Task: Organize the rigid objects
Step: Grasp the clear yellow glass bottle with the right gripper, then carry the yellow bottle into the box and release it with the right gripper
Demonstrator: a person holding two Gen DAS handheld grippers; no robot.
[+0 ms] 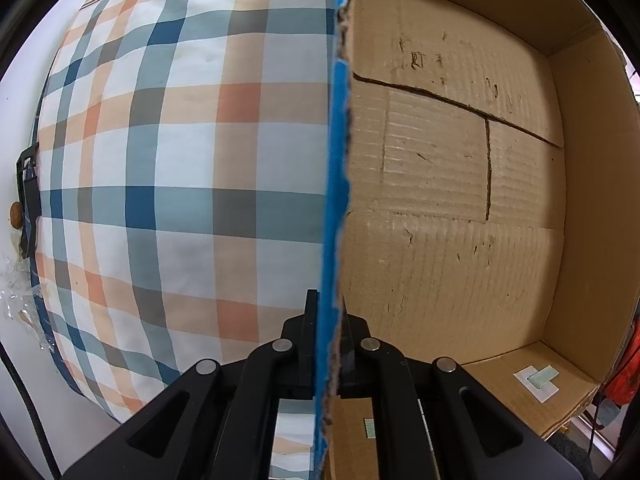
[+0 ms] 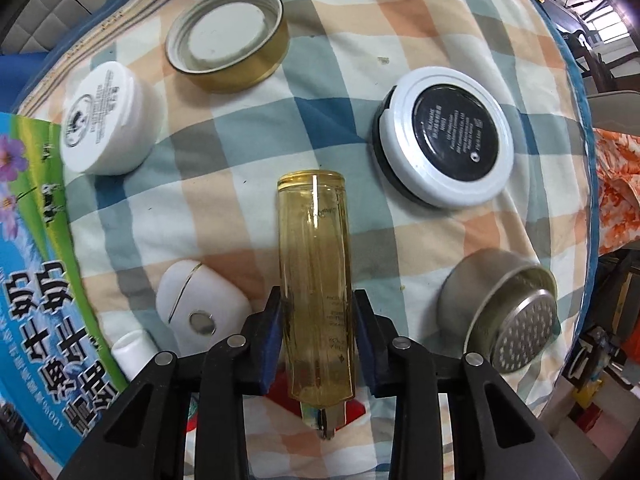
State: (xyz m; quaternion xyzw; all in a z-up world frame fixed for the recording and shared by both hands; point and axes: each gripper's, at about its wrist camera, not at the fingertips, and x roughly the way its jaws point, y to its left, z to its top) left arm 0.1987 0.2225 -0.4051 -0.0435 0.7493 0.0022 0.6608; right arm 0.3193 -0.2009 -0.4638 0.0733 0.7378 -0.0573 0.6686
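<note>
Step in hand: the pick-up of one item for sorting; the right tool [image 2: 316,316] has its blue pads pressed on both sides of the amber bottle [image 2: 314,264], so the grasp looks made and the carry looks next.
Next move: judged from the layout, lift the bottle clear of its neighbours and take it over the held wall into the cardboard box [image 1: 460,200], then lower it onto the bare floor inside; the box side is thin and ragged, so the bottle should pass well above it.
Box: large, brown, open at the top, nothing visible inside; its outer face is printed blue. The left tool [image 1: 328,344] is clamped tight on the upper edge of one wall, steadying it.
Surface: a checked cloth [image 2: 248,208] in blue, orange and white, bulging like a cushion; whether a desk lies under it I cannot tell.
Bottle: clear plastic, yellowish liquid within, long and round, flat base pointing away from the camera, narrow neck toward it; smooth sides, so likely slippery.
Neighbours: black-and-white compact [image 2: 446,142] to the right, gold-rimmed lid [image 2: 228,36] beyond, white jar [image 2: 106,120] left, metal strainer cup [image 2: 504,312] right, white case [image 2: 196,304] just beside the left pad.
</note>
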